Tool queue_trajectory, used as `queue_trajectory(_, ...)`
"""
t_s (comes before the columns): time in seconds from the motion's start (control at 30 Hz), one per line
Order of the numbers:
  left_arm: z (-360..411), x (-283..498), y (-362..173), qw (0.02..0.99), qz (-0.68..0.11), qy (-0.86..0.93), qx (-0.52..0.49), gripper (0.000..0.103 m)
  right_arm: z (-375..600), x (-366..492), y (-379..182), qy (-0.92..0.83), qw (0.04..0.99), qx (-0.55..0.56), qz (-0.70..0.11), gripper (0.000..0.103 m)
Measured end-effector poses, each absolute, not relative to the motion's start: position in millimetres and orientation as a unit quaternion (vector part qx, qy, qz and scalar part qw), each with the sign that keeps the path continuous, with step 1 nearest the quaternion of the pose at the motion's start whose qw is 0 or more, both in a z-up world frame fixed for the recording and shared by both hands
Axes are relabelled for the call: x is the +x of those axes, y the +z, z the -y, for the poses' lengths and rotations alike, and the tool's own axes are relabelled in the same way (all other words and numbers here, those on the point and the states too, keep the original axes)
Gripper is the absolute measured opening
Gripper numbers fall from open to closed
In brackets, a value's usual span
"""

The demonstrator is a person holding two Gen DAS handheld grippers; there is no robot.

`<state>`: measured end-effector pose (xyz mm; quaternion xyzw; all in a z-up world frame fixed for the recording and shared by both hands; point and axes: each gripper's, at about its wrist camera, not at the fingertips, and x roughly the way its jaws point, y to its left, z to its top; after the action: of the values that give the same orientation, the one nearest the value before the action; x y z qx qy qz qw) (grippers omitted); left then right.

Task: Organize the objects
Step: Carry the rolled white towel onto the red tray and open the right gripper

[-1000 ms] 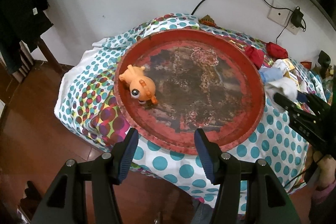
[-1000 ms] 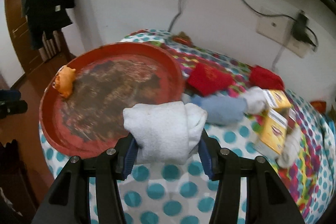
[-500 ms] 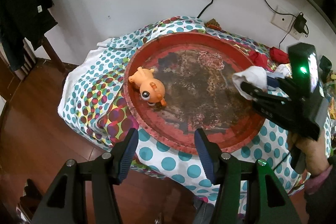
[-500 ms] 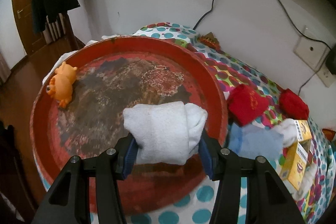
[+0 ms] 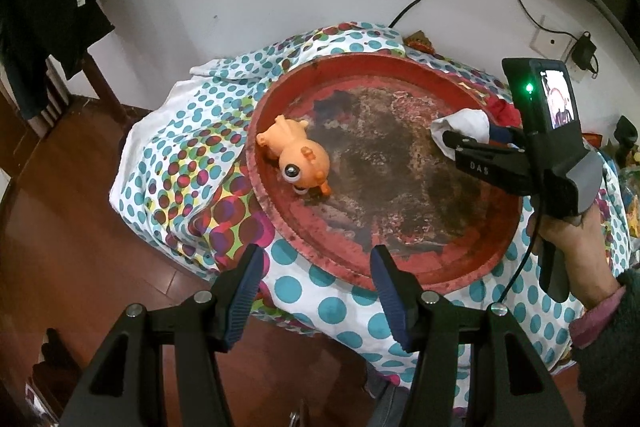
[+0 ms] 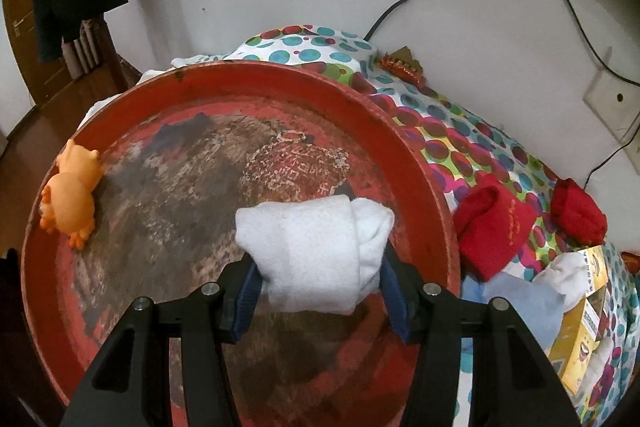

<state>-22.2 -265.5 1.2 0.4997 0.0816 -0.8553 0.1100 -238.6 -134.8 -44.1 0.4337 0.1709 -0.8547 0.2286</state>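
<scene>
A big round red tray (image 5: 472,265) (image 6: 416,155) lies on a polka-dot cloth. An orange toy animal (image 5: 298,155) (image 6: 72,199) lies at its left side. My right gripper (image 6: 318,293) is shut on a rolled white sock (image 6: 316,251) and holds it above the right part of the tray; it also shows in the left wrist view (image 5: 452,139), with the sock (image 5: 466,121) at its tip. My left gripper (image 5: 316,291) is open and empty, in front of the tray's near rim.
Right of the tray lie two red socks (image 6: 492,227) (image 6: 578,213), a pale blue sock (image 6: 524,297) and a yellow box (image 6: 582,343). A white wall with cables and a socket (image 5: 554,43) stands behind. Wooden floor (image 5: 52,227) is at the left.
My right gripper has carried the white sock leftward from over the cloth to above the tray. My left gripper has drawn back and left a little, still open.
</scene>
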Motion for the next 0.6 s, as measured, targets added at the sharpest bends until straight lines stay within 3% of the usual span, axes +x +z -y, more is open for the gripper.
queue_trajectory(0.2,268.9,-23.3,-4.0,0.112,-0.084,-0.852,0.505,0.057,139.1,-244.5,-52.2,-0.850,0.222,0.442,-0.183,0.054)
queue_trajectory(0.27,268.5,-24.2,-5.4,0.112,-0.083,-0.851,0.507,0.057,138.1,-244.7,-53.4,-0.849,0.223,0.444,-0.180,0.058)
queue_trajectory(0.4,266.4,-25.9,-8.9,0.109,-0.082,-0.848,0.512,0.057,135.4,-243.6,-52.4,-0.851,0.223,0.441,-0.175,0.078)
queue_trajectory(0.6,262.6,-26.5,-11.1,0.103,-0.082,-0.847,0.516,0.057,132.3,-234.9,-46.5,-0.857,0.224,0.430,-0.177,0.084)
